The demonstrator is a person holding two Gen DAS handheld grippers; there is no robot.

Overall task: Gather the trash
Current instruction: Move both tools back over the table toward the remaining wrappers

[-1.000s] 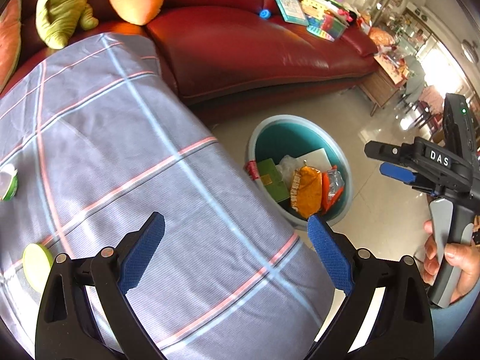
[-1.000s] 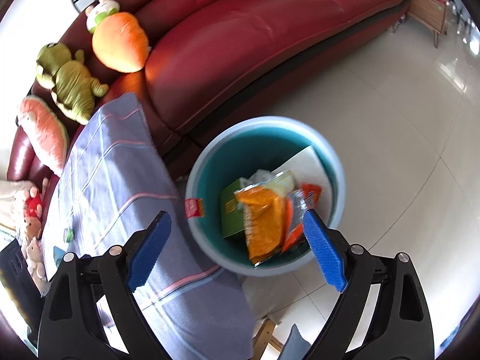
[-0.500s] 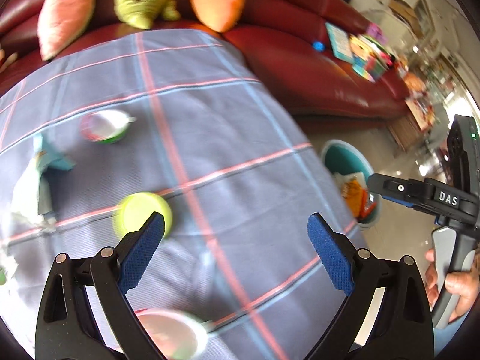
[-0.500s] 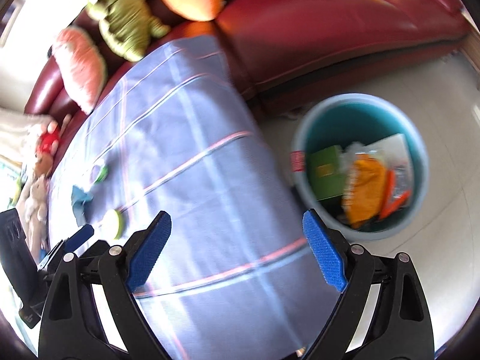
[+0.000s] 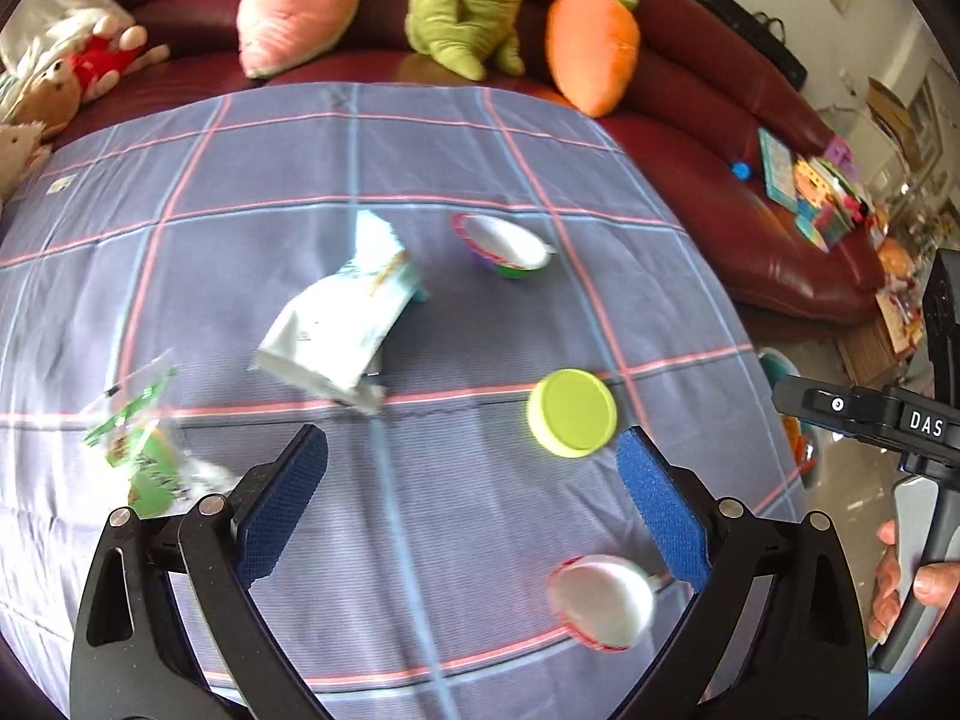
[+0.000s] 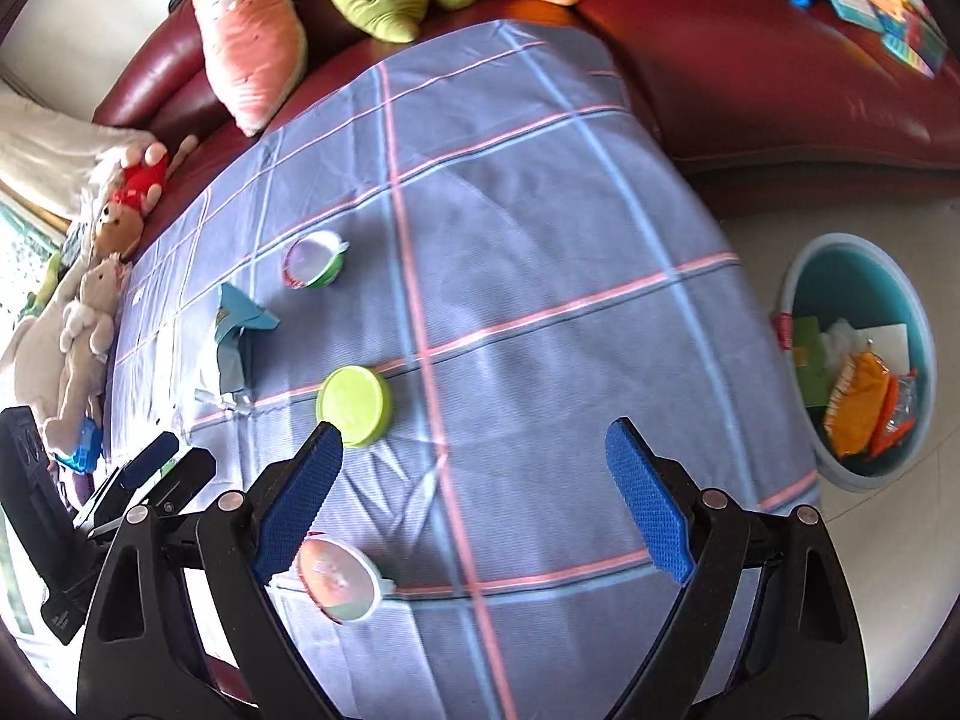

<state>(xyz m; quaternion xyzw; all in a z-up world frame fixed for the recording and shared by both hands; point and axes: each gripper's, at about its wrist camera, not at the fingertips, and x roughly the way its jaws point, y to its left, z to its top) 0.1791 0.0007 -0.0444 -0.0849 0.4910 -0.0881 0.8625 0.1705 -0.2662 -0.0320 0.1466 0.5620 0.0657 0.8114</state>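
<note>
Trash lies on a grey-blue plaid tablecloth (image 5: 420,150). In the left wrist view I see a white and teal snack bag (image 5: 342,324), a green wrapper (image 5: 141,438), a yellow-green lid (image 5: 572,412), a far cup (image 5: 504,243) and a near cup (image 5: 600,600). My left gripper (image 5: 471,504) is open and empty above the cloth. My right gripper (image 6: 471,495) is open and empty; the lid (image 6: 354,399) and near cup (image 6: 339,579) lie by its left finger. A teal bin (image 6: 804,267) holding wrappers stands on the floor at right.
A dark red sofa (image 5: 750,228) with plush toys, among them an orange carrot (image 5: 591,45) and a green one (image 5: 462,12), runs behind the table. Books and toys (image 5: 810,192) lie on its right end. The right gripper's body (image 5: 888,414) shows at the left view's right edge.
Both grippers have swung left from the bin to over the table. The trash on the cloth has come into view. Both stay open and empty.
</note>
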